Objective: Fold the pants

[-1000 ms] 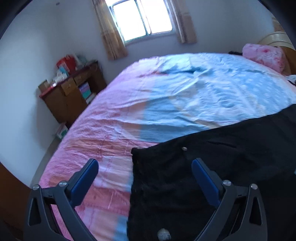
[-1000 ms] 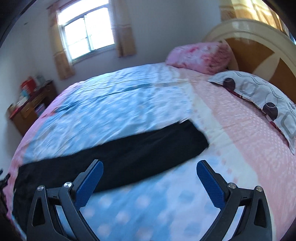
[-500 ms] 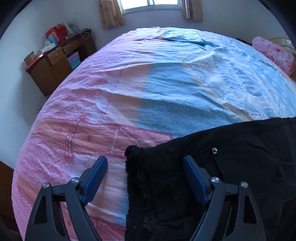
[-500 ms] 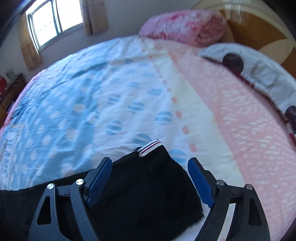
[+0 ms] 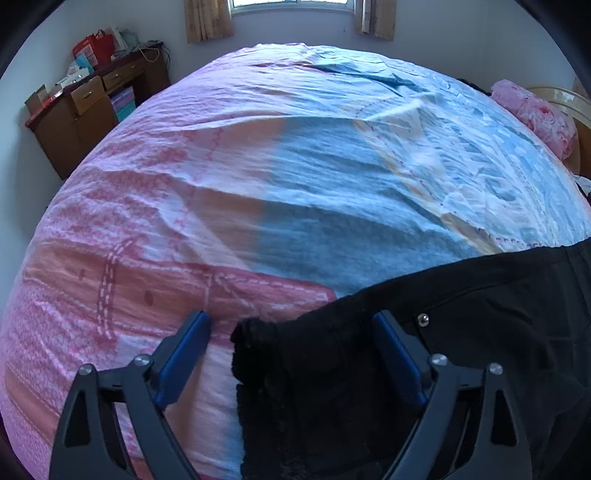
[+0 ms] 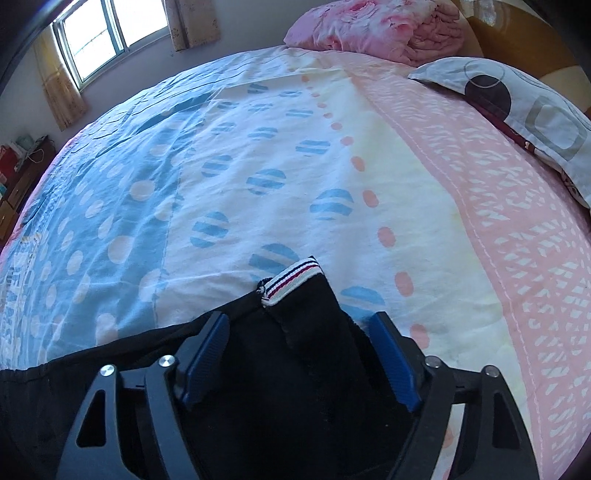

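Black pants lie flat across the bed. In the left wrist view my left gripper is open, its jaws straddling the fuzzy waist corner of the pants, close above the cloth. A small metal rivet shows near the right finger. In the right wrist view my right gripper is open around the leg end of the pants, whose striped white, red and navy hem band lies just ahead of the fingertips.
The bed sheet is pink and blue, wrinkled. A wooden desk with clutter stands at the far left by the window. A pink folded quilt and a patterned pillow lie by the headboard.
Both grippers have come down and forward onto the pants. The left now straddles the waist corner; the right now straddles the leg end. Both stay open, slightly narrower.
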`<state>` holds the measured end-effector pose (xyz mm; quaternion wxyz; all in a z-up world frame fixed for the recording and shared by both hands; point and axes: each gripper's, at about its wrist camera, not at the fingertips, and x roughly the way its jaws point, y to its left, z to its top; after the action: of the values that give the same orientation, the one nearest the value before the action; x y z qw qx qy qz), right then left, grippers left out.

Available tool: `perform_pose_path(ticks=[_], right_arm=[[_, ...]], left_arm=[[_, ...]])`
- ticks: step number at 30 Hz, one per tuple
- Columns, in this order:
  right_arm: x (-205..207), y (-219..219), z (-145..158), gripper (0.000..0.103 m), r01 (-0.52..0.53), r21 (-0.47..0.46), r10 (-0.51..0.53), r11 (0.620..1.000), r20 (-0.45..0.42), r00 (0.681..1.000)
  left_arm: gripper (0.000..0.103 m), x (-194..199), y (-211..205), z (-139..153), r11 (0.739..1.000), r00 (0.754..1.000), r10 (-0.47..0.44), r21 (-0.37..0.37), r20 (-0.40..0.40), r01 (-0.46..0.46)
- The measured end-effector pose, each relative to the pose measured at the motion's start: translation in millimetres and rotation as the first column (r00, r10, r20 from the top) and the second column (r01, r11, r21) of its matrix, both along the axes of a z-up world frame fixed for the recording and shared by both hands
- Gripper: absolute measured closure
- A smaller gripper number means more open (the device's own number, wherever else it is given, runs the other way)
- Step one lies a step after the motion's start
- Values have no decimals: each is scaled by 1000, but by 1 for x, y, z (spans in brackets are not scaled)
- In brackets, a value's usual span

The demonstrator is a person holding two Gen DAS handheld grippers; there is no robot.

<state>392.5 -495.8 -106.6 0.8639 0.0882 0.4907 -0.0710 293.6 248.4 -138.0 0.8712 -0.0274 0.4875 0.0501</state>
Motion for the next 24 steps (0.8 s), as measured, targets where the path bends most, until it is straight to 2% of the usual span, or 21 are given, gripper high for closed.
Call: perform_pose_path(ticks=[1, 3, 4, 5, 8, 9, 11, 13, 19, 22, 24], right_arm=[[0, -1, 0, 36, -3, -1, 3, 1000, 0, 1000], [-2, -4, 3, 57, -20, 4, 20, 1000, 8, 1000], [-2, -5, 4, 78, -28, 8, 28, 1000, 11, 1000], [-3, -5, 5, 87, -39, 14, 38, 999, 12, 999], [-5, -2, 8, 95, -58, 10, 58, 998, 10, 998], [-6, -1, 11, 95, -63, 0, 63, 998, 17, 998], [-11, 1, 19, 97, -69, -2, 70, 998, 43, 997], [-19, 2, 32, 97, -69, -1, 69, 998, 78, 995], [-64, 3, 85, 97, -94, -6, 93, 996, 211, 973], [-103, 4, 114, 97, -120, -8, 117, 993, 297, 948], [-133, 5, 131, 97, -148, -13, 143, 989, 356, 923]], left_arm=[[11, -1, -1, 0, 1000, 1000, -9, 8, 2, 9], [12, -1, -4, 1, 1000, 1000, -17, 26, 6, 17], [18, 0, -6, 2, 999, 1000, -21, 29, 4, 21], [38, 1, -9, 5, 999, 999, -46, 25, 6, 46], [80, 3, -18, 13, 995, 995, -98, 3, 16, 98], [80, 3, -22, 14, 994, 994, -113, -3, 12, 113], [82, 1, -29, 19, 991, 992, -126, 47, 20, 125], [82, -3, -28, 26, 992, 992, -120, 49, 47, 118], [82, -35, -15, 64, 993, 976, -91, -55, 200, 104], [82, -60, -13, 83, 987, 955, -85, -108, 284, 120], [82, -83, -12, 97, 979, 932, -85, -143, 352, 143]])
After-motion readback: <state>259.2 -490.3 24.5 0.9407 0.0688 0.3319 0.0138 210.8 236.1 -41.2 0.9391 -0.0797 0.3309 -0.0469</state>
